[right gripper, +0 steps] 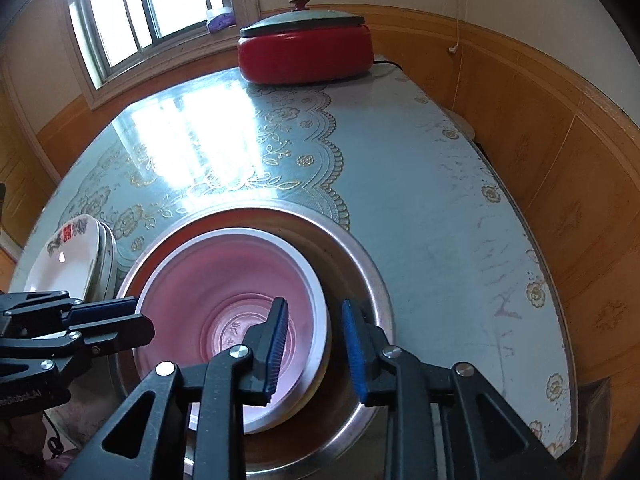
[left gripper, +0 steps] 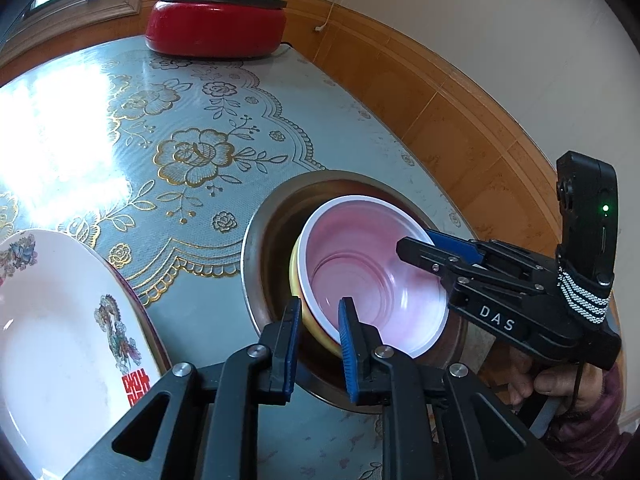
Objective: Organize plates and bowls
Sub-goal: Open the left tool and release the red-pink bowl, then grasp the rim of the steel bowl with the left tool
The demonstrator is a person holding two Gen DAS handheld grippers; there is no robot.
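Observation:
A pink bowl with a white rim (left gripper: 372,276) sits nested in a yellow bowl (left gripper: 297,280) inside a wide metal basin (left gripper: 256,240). My left gripper (left gripper: 320,332) is open, its fingers straddling the near rim of the nested bowls. My right gripper (right gripper: 316,340) is open, straddling the bowls' right rim (right gripper: 316,280); it shows in the left wrist view (left gripper: 416,246) over the pink bowl's far side. A stack of white plates with a dragon print (left gripper: 60,344) lies at the left, also seen in the right wrist view (right gripper: 72,264).
A red electric pot with a grey lid (left gripper: 216,20) stands at the table's far edge. The table (left gripper: 200,120) has a glossy blue-grey floral cover. Wood-panelled walls run along the right side and back.

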